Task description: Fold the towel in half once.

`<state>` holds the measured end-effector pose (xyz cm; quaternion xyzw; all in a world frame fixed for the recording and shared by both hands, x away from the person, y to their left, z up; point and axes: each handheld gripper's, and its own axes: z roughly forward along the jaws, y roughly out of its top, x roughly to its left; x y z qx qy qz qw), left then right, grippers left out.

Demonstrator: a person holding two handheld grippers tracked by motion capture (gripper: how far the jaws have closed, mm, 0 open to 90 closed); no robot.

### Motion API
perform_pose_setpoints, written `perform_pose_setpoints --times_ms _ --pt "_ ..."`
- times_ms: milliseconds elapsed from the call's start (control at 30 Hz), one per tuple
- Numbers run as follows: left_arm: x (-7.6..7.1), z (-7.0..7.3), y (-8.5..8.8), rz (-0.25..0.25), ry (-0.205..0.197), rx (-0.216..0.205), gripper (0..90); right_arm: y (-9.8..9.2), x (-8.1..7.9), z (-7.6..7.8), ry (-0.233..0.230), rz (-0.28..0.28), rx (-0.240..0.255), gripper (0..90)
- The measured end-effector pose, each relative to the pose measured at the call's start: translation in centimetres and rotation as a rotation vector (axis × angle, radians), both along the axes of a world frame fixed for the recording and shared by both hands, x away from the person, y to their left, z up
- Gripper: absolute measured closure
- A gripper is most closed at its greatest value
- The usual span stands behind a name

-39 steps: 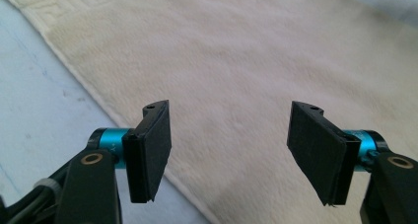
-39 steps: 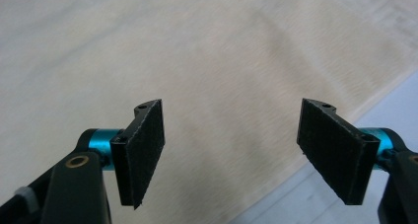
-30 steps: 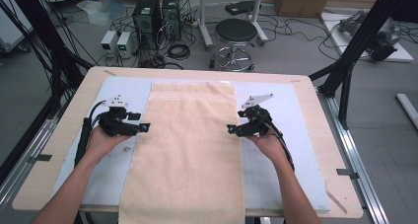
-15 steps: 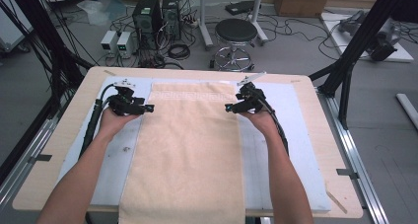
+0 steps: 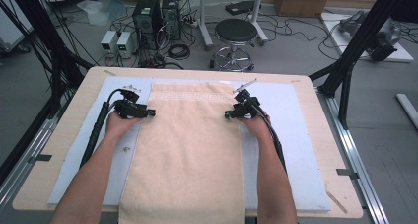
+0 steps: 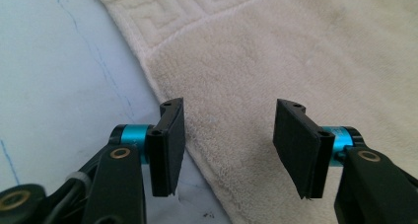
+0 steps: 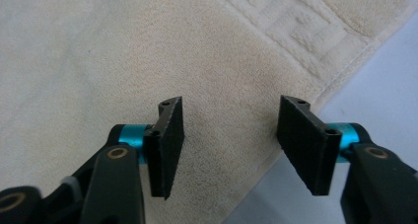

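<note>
A beige towel (image 5: 190, 150) was laid flat along the tabletop (image 5: 59, 150), its patterned end far from the person. The left tool (image 6: 224, 150) and right tool (image 7: 226, 150) were set at its two long edges near that end. Both jaw pairs were seen partly open and just closing, edge between them, nothing pinched.

A beige towel (image 5: 190, 150) lies lengthwise down the middle of a pale blue mat (image 5: 291, 150) on the wooden table (image 5: 340, 184), its near end hanging over the near edge. The left gripper (image 5: 148, 113) sits at the towel's left edge near the far end, and the right gripper (image 5: 230, 114) at its right edge opposite. Both have just been closing their jaws. Beyond the table stand a round stool (image 5: 235, 34) and computer towers (image 5: 157, 17).
</note>
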<state>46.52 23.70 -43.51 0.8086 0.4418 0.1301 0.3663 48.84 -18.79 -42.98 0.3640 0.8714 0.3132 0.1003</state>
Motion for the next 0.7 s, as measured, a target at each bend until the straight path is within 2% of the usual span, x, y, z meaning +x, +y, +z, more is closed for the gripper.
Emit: perform_pose_setpoints --times_ms 67,133,267,333,367,467,633,700 --pt "-0.1 0.1 -0.2 0.014 -0.009 0.031 53.9 0.2 -0.2 0.1 -0.006 0.01 -0.021 55.7" --pt "-0.2 0.2 -0.4 0.035 -0.018 0.063 61.4 0.3 -0.3 0.1 -0.008 0.02 -0.02 62.3" --pt "-0.1 0.2 -0.3 0.089 -0.002 0.044 74.0 0.2 -0.3 0.2 0.028 0.018 0.012 76.6" --pt "-0.2 0.2 -0.3 0.074 0.007 0.038 79.1 0.3 -0.3 0.2 0.045 0.028 0.021 82.0" --pt "-0.2 0.2 -0.4 0.076 0.009 0.033 83.0 0.4 -0.3 0.3 0.044 0.036 0.02 82.4" --pt "-0.1 0.2 -0.3 0.074 0.028 0.009 85.5 0.2 -0.4 0.4 0.072 0.037 0.042 82.8" --pt "-0.2 0.6 0.0 0.034 0.025 -0.013 86.5 -0.3 -0.7 1.4 0.046 0.064 0.076 83.5" --pt "-0.4 1.1 0.3 0.021 0.016 -0.038 86.6 -0.5 -0.8 1.9 0.037 0.067 0.094 83.7"
